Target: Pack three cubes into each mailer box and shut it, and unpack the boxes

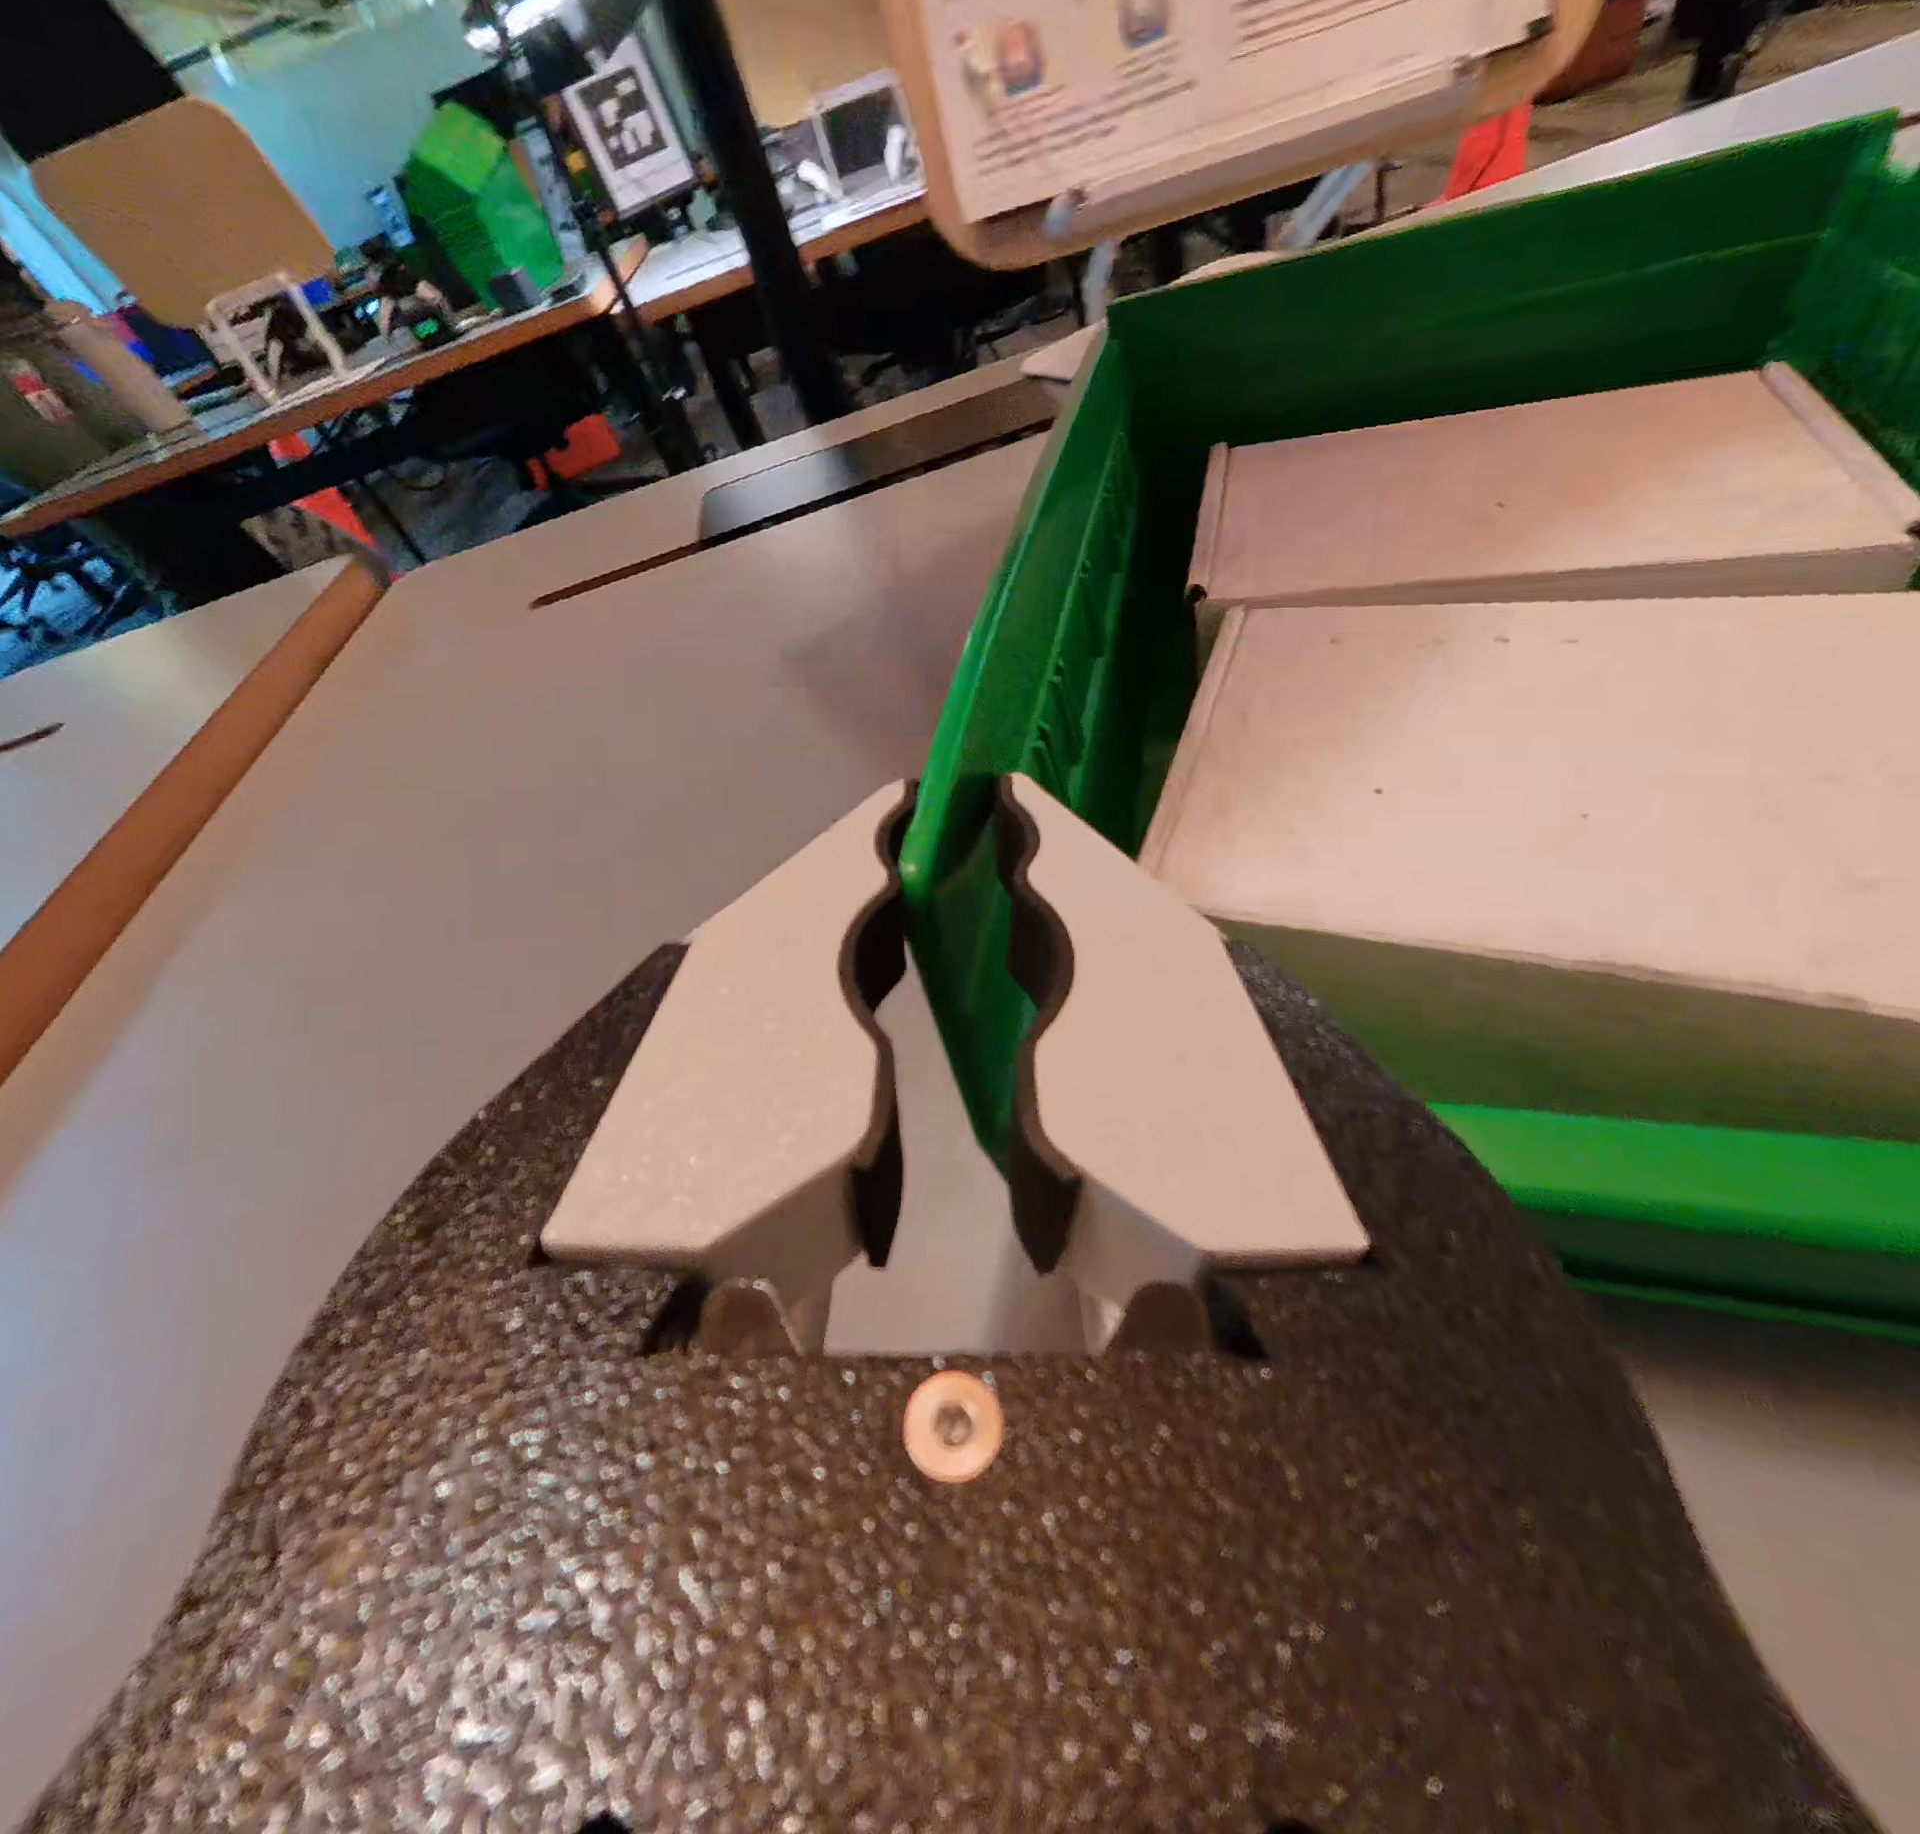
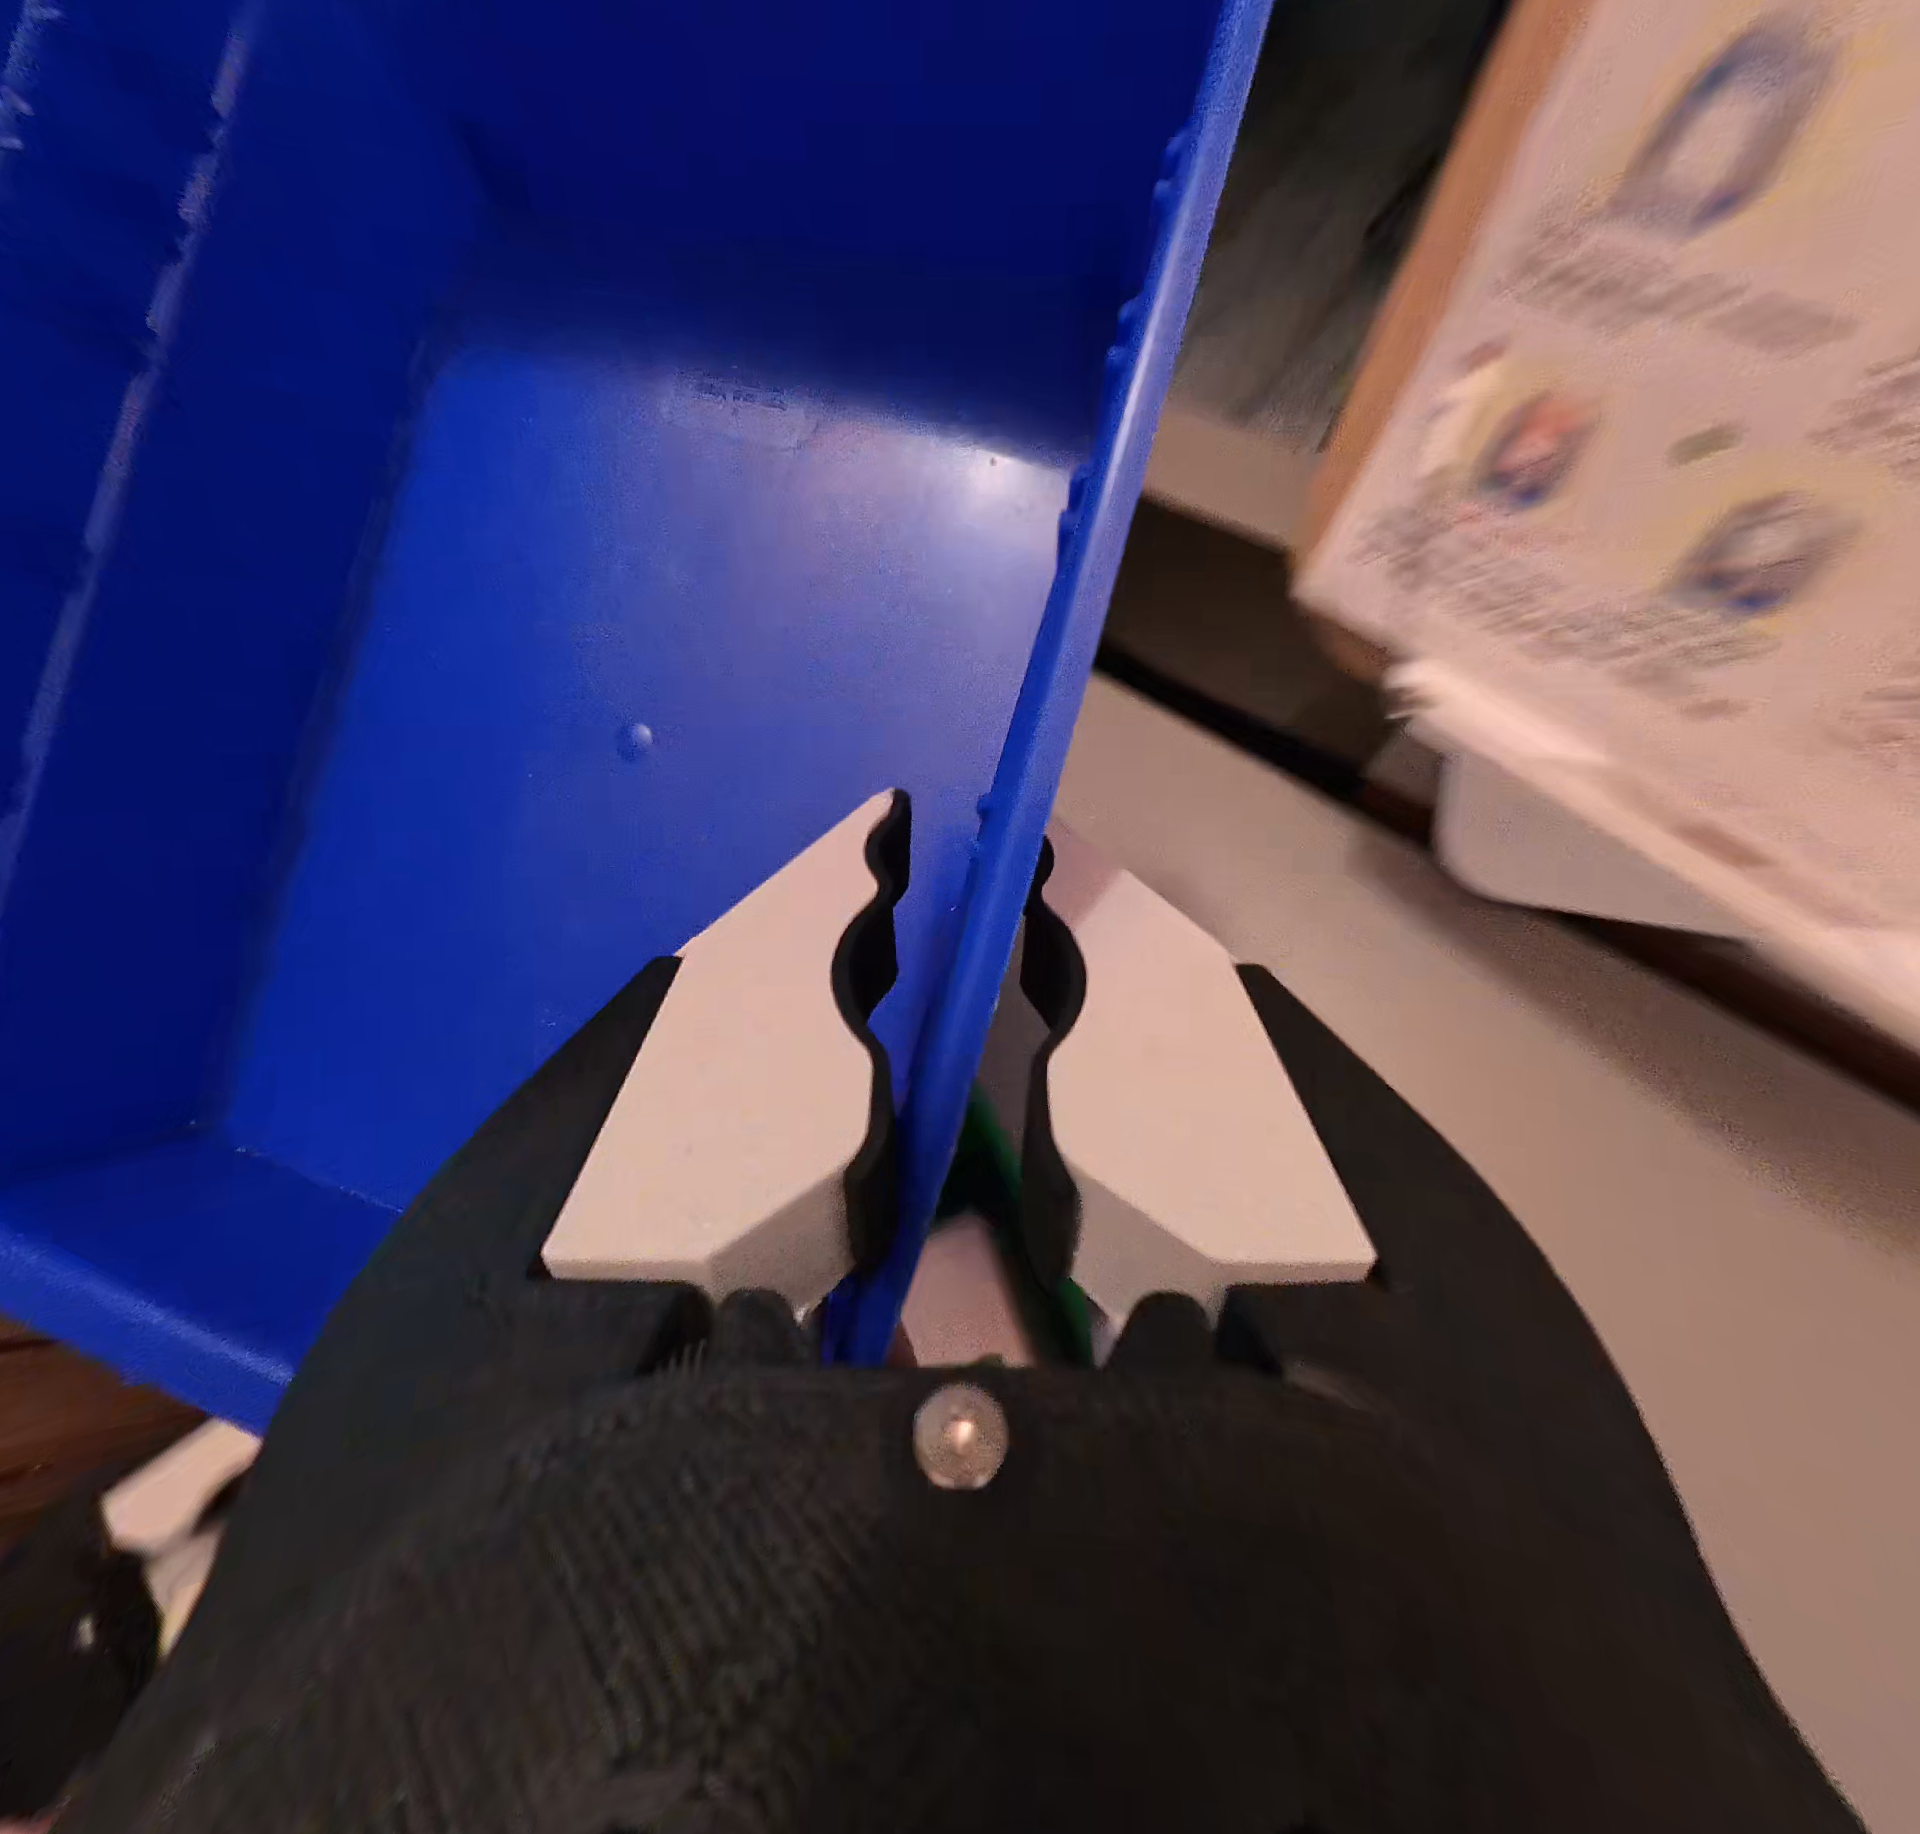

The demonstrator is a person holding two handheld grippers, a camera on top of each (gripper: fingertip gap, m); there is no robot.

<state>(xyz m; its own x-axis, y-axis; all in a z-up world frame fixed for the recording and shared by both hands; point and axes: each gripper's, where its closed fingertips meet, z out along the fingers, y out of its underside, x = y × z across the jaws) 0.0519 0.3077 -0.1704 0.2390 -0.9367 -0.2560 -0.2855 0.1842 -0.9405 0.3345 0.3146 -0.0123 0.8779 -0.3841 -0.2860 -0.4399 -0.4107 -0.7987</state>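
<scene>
Green bin (image 1: 1455, 330): wall clamped by left gripper (image 1: 956, 818); holds two closed mailer boxes (image 1: 1558, 776), long axes across view.
Blue bin (image 2: 520, 537): tilted, wall clamped by right gripper (image 2: 971, 828).
Poster (image 1: 1195, 39): blurred.

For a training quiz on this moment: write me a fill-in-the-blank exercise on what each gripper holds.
1. The left gripper grips the wall of the ____ bin.
2. The right gripper grips the wall of the ____ bin.
3. The boxes lie in the green bin with lids ____.

Missing words: green; blue; shut
</scene>
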